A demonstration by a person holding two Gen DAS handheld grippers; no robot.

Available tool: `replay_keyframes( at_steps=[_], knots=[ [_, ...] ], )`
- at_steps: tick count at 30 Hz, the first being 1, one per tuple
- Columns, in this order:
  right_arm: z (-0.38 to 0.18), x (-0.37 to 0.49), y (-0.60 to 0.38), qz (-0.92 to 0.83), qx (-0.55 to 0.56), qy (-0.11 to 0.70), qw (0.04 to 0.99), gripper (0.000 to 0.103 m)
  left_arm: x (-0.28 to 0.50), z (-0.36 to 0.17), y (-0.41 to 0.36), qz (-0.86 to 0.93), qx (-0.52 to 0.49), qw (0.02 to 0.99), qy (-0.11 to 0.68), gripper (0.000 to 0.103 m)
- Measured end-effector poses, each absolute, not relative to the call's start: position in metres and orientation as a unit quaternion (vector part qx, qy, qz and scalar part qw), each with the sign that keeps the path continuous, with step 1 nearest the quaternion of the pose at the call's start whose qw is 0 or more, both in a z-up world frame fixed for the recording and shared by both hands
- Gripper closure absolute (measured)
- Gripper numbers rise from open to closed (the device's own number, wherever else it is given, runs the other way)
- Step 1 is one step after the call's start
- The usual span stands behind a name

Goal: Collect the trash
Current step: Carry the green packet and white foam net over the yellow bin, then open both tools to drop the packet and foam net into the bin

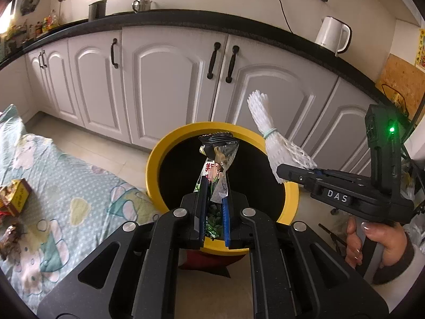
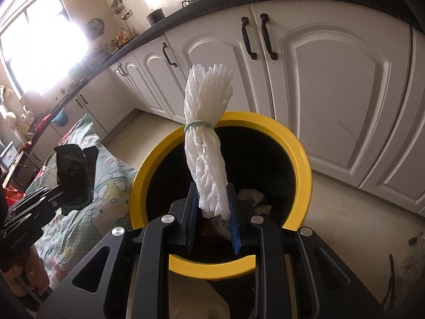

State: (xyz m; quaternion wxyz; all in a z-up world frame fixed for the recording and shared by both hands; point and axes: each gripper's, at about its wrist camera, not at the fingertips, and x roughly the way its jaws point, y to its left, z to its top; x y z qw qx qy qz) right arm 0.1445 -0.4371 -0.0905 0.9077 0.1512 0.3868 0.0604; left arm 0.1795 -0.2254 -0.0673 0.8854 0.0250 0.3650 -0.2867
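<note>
Left gripper (image 1: pixel 213 186) clamped tight on a snack wrapper (image 1: pixel 218 159), right gripper (image 2: pixel 212 199) pinching a white foam net bundle (image 2: pixel 207 143) (green band round its middle), both poised above the yellow bin (image 2: pixel 300 154), cabinets (image 1: pixel 164 79) behind.

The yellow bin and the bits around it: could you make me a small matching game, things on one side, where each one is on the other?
1. snack wrapper
2. white foam net
3. white kettle
4. yellow bin

a. on the black counter
b. on the floor
c. in the left gripper
d. in the right gripper

Pairs: 1-c, 2-d, 3-a, 4-b
</note>
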Motion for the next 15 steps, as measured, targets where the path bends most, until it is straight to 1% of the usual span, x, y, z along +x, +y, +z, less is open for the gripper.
replay_keyframes(
  at_steps=[9,13,15],
  knots=[
    [-0.100,0.147,-0.442,0.054,0.163,0.398,0.901,0.081,0.196,-0.086,-0.239,-0.287,0.027,0.876,0.387,0.098],
    [-0.104,0.146,-0.444,0.053,0.172,0.400,0.899,0.071,0.201,-0.091,-0.242,-0.286,0.027,0.874,0.392,0.098],
    [-0.105,0.146,-0.445,0.052,0.172,0.401,0.898,0.071,0.203,-0.093,-0.244,-0.286,0.028,0.872,0.395,0.098]
  ],
)
